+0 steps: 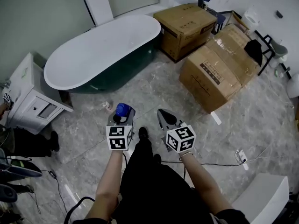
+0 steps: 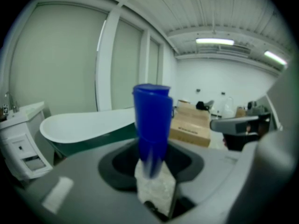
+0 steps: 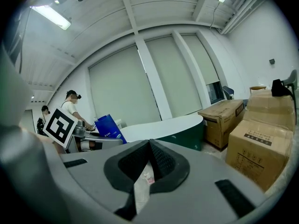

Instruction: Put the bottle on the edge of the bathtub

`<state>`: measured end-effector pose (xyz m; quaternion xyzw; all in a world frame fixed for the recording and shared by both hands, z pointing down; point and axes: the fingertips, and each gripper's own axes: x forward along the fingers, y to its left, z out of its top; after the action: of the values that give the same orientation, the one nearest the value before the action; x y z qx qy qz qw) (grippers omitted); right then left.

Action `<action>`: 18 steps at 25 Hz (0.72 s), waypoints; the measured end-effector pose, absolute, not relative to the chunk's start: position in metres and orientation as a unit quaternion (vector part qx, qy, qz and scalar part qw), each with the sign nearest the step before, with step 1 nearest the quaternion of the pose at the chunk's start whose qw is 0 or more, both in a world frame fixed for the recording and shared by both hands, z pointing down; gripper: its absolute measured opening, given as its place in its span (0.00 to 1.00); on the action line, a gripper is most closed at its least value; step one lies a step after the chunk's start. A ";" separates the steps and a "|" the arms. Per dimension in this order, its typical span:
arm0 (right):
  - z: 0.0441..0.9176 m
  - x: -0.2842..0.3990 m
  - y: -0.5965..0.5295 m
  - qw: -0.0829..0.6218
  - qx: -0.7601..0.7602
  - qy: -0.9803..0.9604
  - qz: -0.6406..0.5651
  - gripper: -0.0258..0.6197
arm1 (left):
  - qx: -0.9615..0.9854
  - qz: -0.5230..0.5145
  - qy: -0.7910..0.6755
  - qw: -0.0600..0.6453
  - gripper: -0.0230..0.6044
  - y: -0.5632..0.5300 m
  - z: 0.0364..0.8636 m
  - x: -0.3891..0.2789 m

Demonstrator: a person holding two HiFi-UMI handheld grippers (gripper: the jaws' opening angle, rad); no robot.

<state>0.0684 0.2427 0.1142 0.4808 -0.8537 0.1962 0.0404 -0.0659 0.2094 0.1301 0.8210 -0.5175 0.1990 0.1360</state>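
Left gripper [image 1: 122, 114]: jaws clamped on the blue bottle [image 2: 152, 125], held over the floor [image 1: 154, 85].
Right gripper [image 3: 149, 143]: jaws closed together, nothing between them.
Bathtub [image 1: 103, 48]: ahead of both grippers, well apart from the bottle.

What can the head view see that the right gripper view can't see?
Only the head view shows the person's own forearms and the power strip with its cable on the floor.

Only the right gripper view shows the ceiling lamp and two people standing far behind.

Both show the white bathtub, the cardboard boxes and the blue bottle held in the left tongs.
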 end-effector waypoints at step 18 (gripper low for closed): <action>0.130 0.047 0.062 0.066 0.475 -0.852 0.210 0.04 | 0.822 0.210 -0.506 0.157 0.29 0.025 0.167 -0.089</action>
<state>0.0470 0.0620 0.1297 0.4749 -0.8520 0.2101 0.0663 -0.0889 0.0254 0.1667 0.8216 -0.5062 0.2103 0.1568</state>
